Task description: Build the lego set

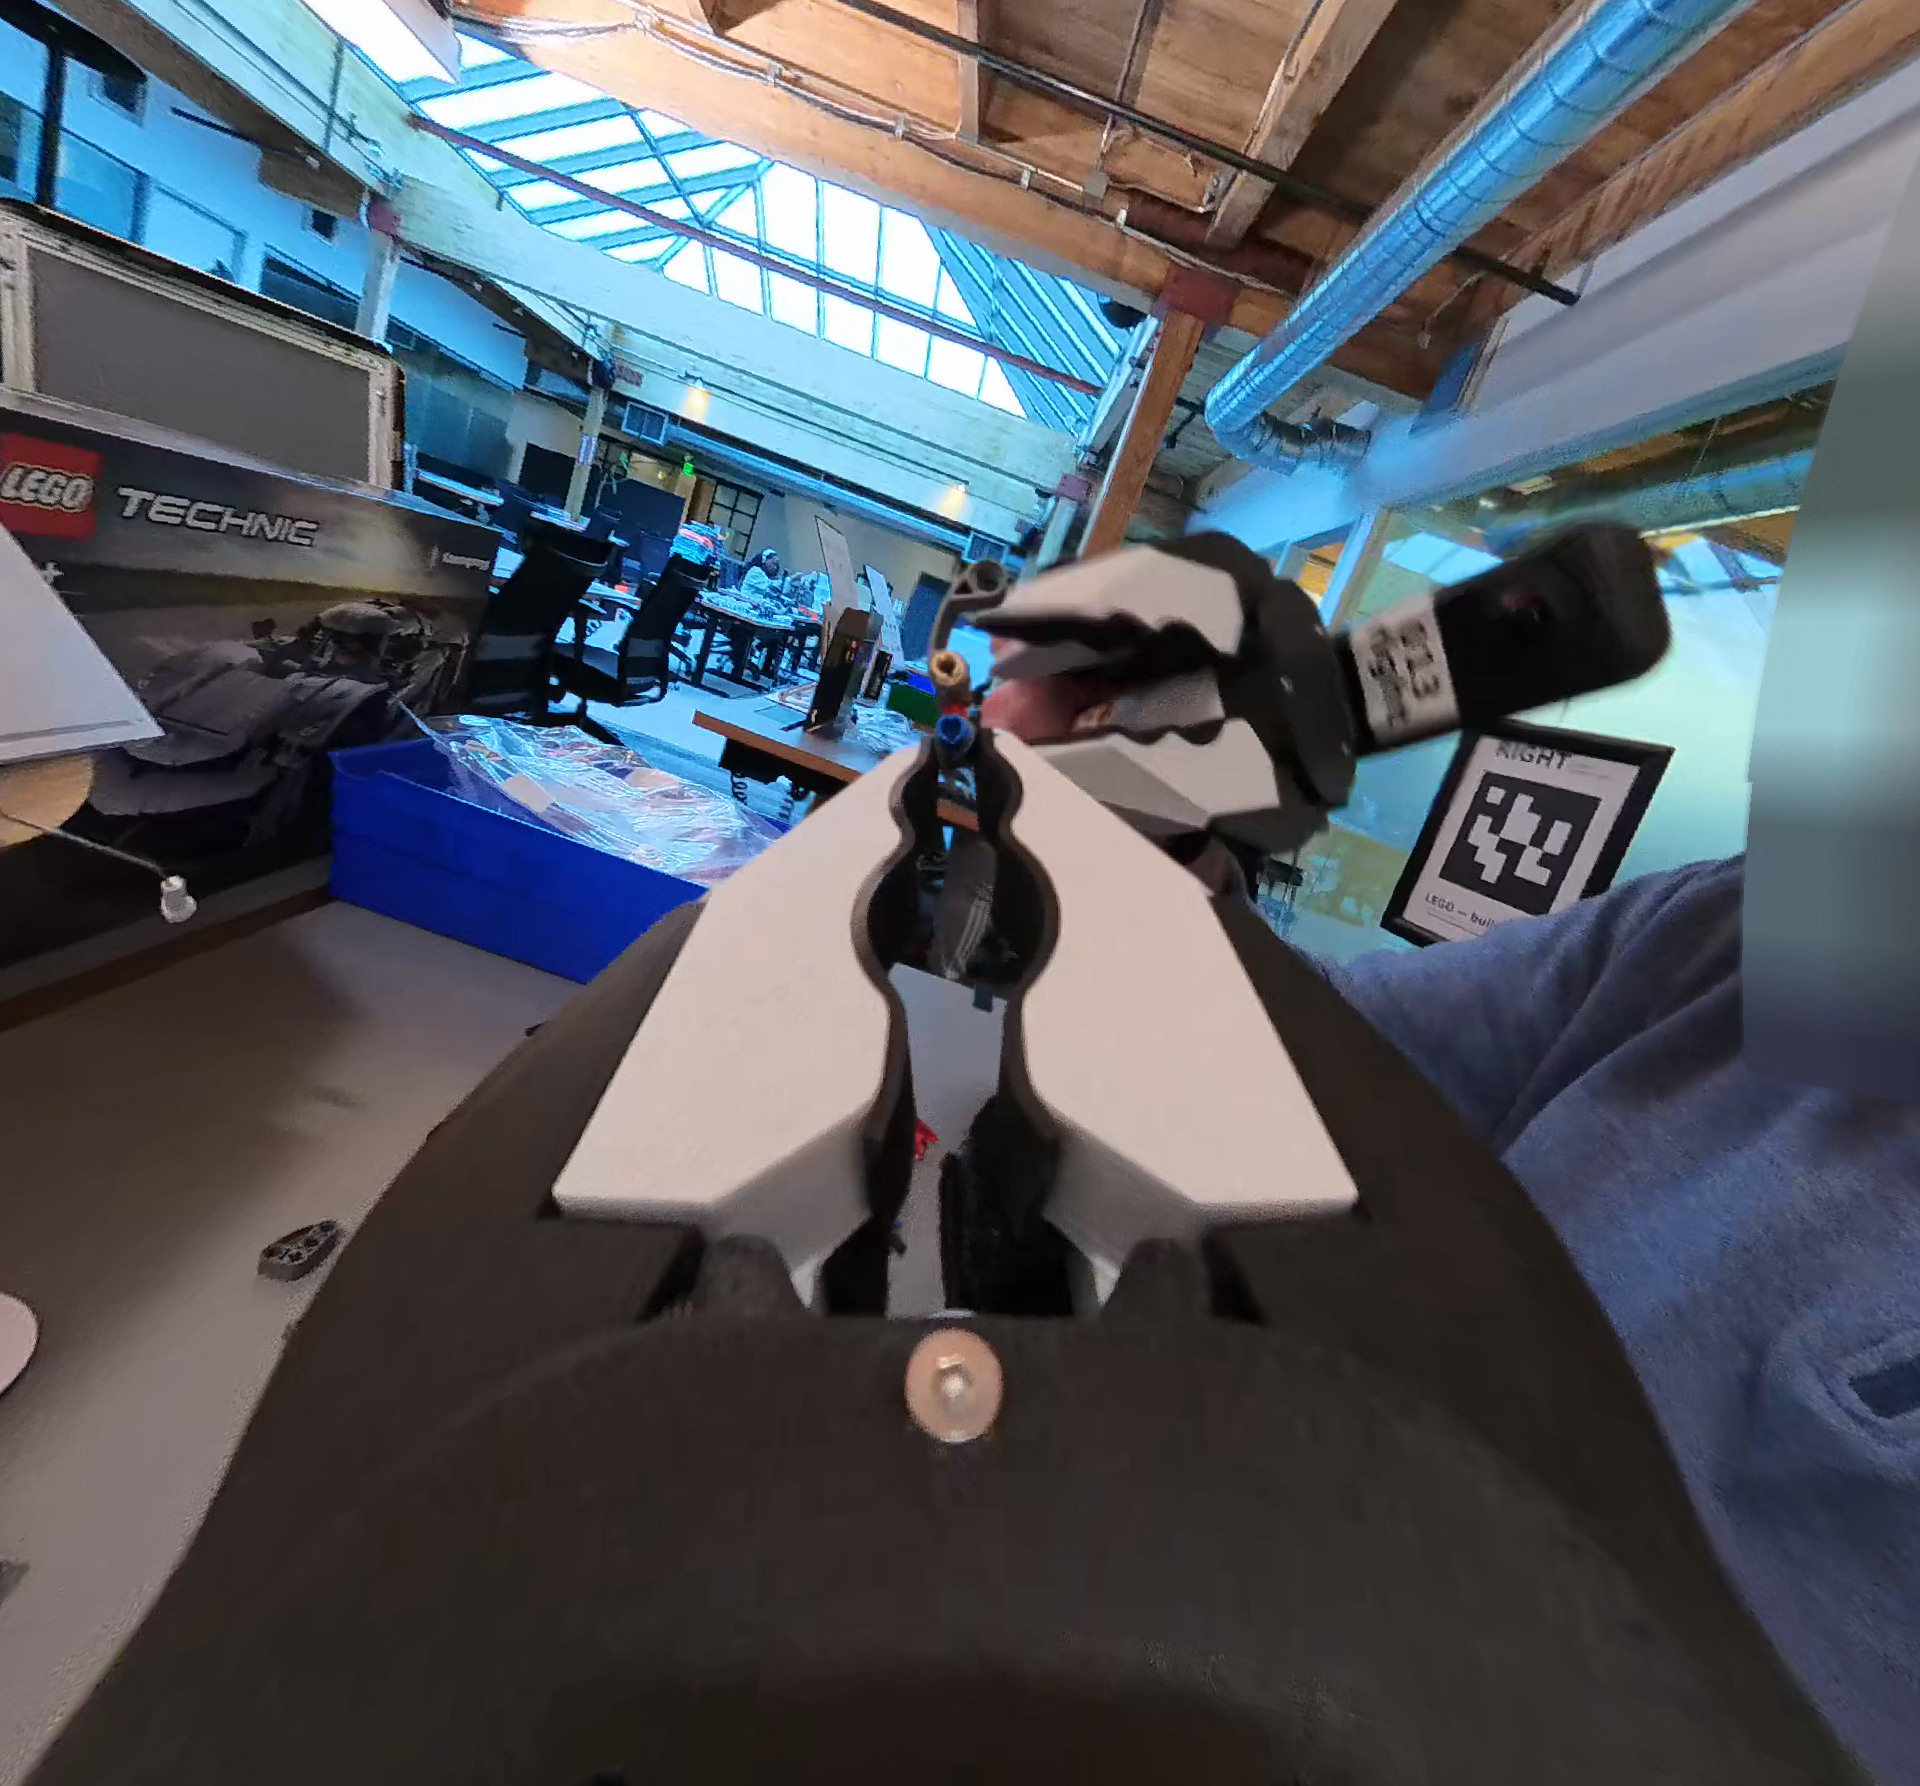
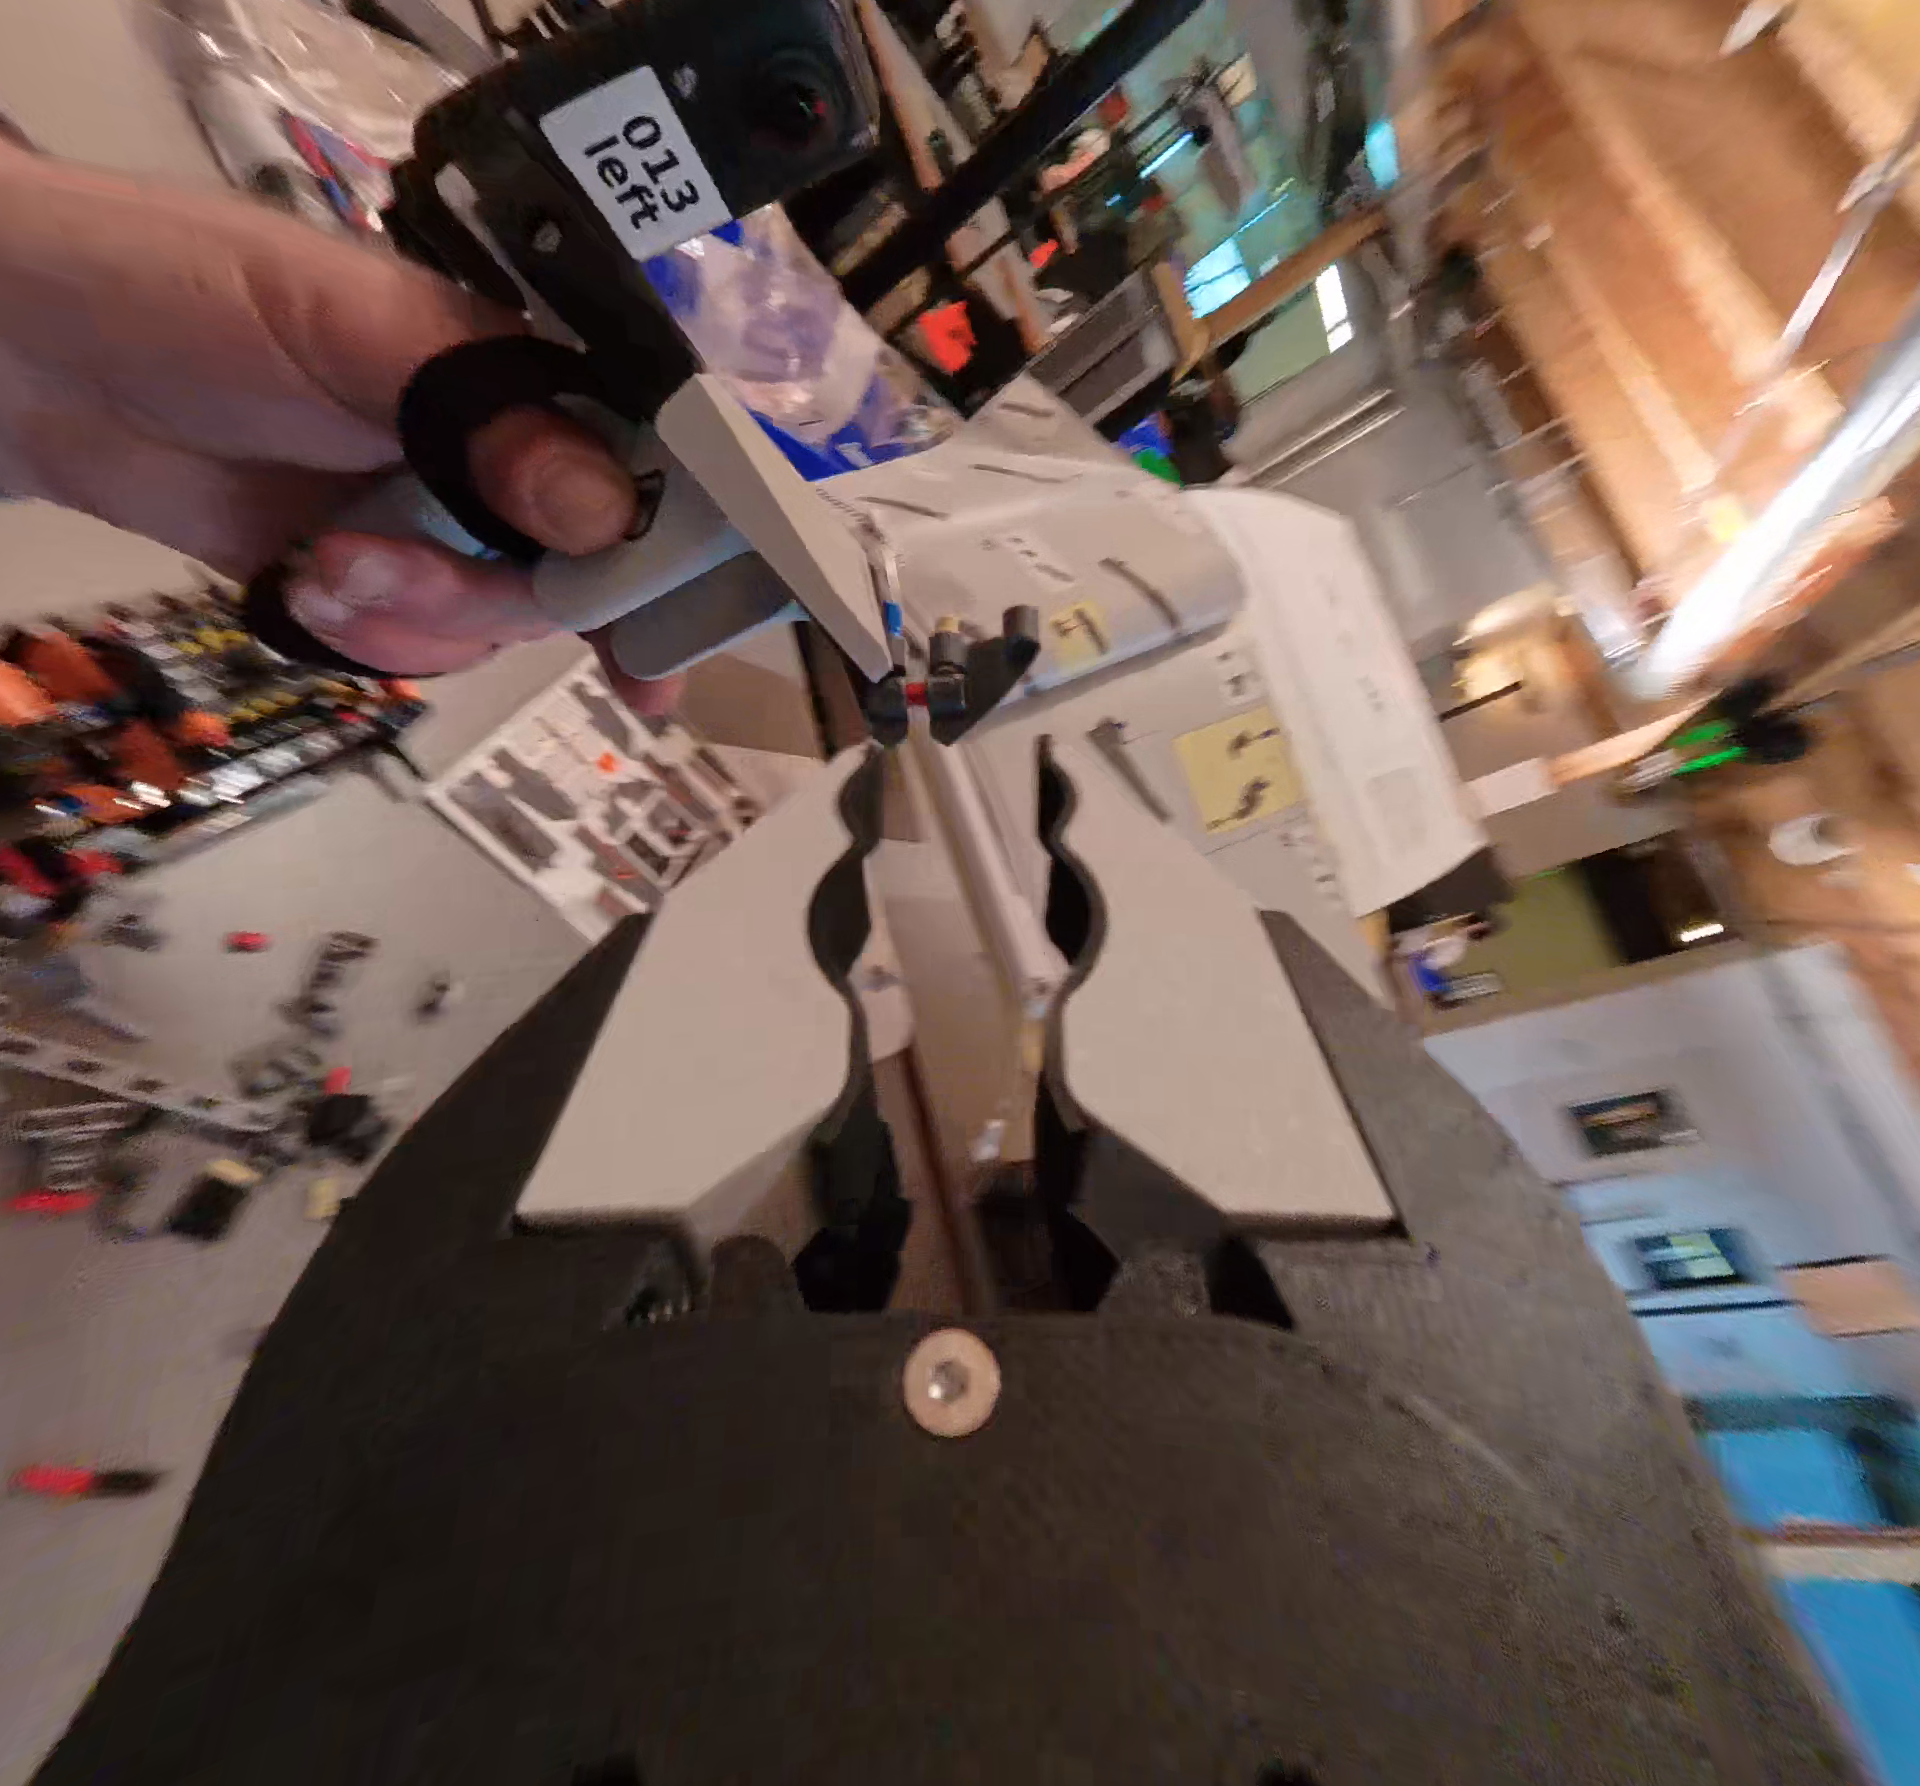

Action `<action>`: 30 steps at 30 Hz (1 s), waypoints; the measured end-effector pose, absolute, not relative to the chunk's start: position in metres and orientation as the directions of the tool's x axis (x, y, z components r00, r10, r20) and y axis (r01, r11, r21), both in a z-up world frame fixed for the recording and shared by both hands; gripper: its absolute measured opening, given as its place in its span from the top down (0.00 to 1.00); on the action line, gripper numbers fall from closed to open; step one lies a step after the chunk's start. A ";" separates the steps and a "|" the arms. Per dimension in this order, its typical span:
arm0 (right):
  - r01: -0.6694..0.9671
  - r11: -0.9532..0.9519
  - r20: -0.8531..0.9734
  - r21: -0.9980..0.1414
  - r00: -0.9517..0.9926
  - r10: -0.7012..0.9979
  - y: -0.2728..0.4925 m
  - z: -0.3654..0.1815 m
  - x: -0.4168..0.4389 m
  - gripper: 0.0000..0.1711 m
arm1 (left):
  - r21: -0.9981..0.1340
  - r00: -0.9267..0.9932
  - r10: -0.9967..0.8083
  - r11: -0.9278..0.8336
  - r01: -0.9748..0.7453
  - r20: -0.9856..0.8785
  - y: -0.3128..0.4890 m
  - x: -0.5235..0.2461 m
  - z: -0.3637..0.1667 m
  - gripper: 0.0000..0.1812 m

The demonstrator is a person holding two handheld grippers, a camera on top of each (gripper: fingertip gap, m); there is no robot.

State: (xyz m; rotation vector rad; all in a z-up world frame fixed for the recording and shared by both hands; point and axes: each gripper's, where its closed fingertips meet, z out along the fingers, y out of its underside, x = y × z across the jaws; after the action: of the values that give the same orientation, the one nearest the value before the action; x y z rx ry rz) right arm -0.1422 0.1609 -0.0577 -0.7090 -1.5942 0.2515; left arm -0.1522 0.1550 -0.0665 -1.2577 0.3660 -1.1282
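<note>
My left gripper (image 1: 956,749) is shut on a small Lego assembly (image 1: 961,614) of dark grey pieces with a tan pin and a blue pin. It holds the assembly up in the air, sticking out past the fingertips. My right gripper (image 2: 956,760) is open and empty, its tips just below the assembly (image 2: 971,671), which here shows black pieces joined by a red axle. In the left wrist view the right gripper (image 1: 1013,687) comes in from the right, its jaws spread beside the assembly. A hand (image 2: 260,406) holds the left gripper (image 2: 883,671).
A Lego box (image 1: 239,573) and a blue bin (image 1: 499,853) with plastic bags stand at the table's left. A small dark piece (image 1: 301,1248) lies on the table. An open instruction booklet (image 2: 1091,541) and several loose parts (image 2: 208,1113) lie beyond. A blue sleeve (image 1: 1662,1165) is at the right.
</note>
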 end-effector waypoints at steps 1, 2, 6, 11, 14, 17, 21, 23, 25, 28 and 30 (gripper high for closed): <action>0.275 0.817 0.850 -0.507 0.002 0.527 0.155 -0.060 -0.142 0.89 | -0.877 0.460 -0.820 -0.099 0.471 0.339 0.155 -0.153 -0.066 0.98; 0.276 0.823 0.855 -0.496 -0.005 0.518 0.151 -0.064 -0.143 0.89 | -0.877 0.454 -0.825 -0.100 0.470 0.337 0.154 -0.152 -0.066 0.98; 0.290 0.827 0.866 -0.481 0.014 0.499 0.152 -0.068 -0.147 0.85 | -0.883 0.461 -0.825 -0.093 0.461 0.328 0.153 -0.148 -0.065 0.98; 0.281 0.818 0.856 -0.502 0.022 0.517 0.153 -0.063 -0.149 0.89 | -0.901 0.492 -0.817 -0.075 0.428 0.302 0.153 -0.143 -0.067 0.98; 0.299 0.814 0.855 -0.499 0.017 0.518 0.154 -0.064 -0.151 0.90 | -0.899 0.494 -0.814 -0.077 0.431 0.306 0.153 -0.143 -0.068 0.98; 0.303 0.808 0.851 -0.506 0.021 0.525 0.154 -0.064 -0.151 0.90 | -0.902 0.502 -0.811 -0.072 0.426 0.302 0.153 -0.143 -0.068 0.98; 0.297 0.799 0.840 -0.523 0.020 0.543 0.153 -0.063 -0.150 0.91 | -0.903 0.504 -0.812 -0.064 0.425 0.295 0.152 -0.142 -0.066 0.98; 0.300 0.791 0.832 -0.533 0.013 0.555 0.153 -0.063 -0.150 0.90 | -0.908 0.513 -0.809 -0.056 0.416 0.285 0.152 -0.141 -0.067 0.98; 0.302 0.790 0.829 -0.534 0.001 0.560 0.153 -0.065 -0.150 0.92 | -0.910 0.518 -0.807 -0.055 0.411 0.283 0.152 -0.141 -0.067 0.97; 0.301 0.796 0.835 -0.525 0.005 0.550 0.152 -0.065 -0.150 0.93 | -0.912 0.524 -0.806 -0.049 0.408 0.277 0.152 -0.141 -0.067 0.97; 0.308 0.793 0.833 -0.526 0.000 0.553 0.153 -0.066 -0.150 0.93 | -0.915 0.534 -0.801 -0.043 0.401 0.272 0.153 -0.141 -0.068 0.97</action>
State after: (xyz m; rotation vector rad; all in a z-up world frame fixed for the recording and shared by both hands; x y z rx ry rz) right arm -0.1501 0.1532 -0.0658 -0.7018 -1.6000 0.2193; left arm -0.1411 0.1531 -0.0677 -1.2750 0.3980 -1.0133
